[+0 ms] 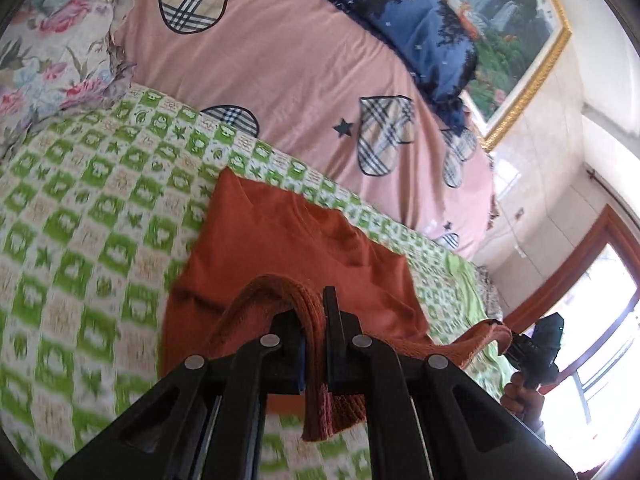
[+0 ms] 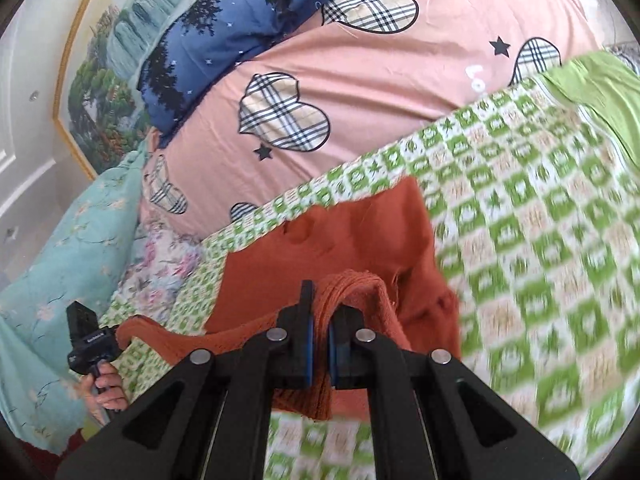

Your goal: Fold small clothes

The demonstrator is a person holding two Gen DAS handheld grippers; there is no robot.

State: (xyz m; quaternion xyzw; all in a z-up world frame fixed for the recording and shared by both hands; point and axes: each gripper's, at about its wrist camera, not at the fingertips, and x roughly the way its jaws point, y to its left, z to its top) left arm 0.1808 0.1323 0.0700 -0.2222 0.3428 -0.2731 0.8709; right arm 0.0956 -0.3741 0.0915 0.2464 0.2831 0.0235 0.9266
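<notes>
Green-checked blanket covers the bed, with a rust garment lying on it. Left gripper and right gripper each clamp its ribbed edge, lifting that edge between them.

Both views are bright with daylight. In the left wrist view the light enters from the wood-framed window at 4 o'clock, which is blown out to white glare. The green-and-white checked quilt smears with motion blur toward 8 o'clock; in the right wrist view the same quilt blurs toward 4 o'clock. Farther bedding, such as the pink duvet with plaid hearts, is sharper. Fisheye distortion bends straight edges, and dark vignette fills the corners. Shadows are soft, gathering under the rust-orange knitted garment.
</notes>
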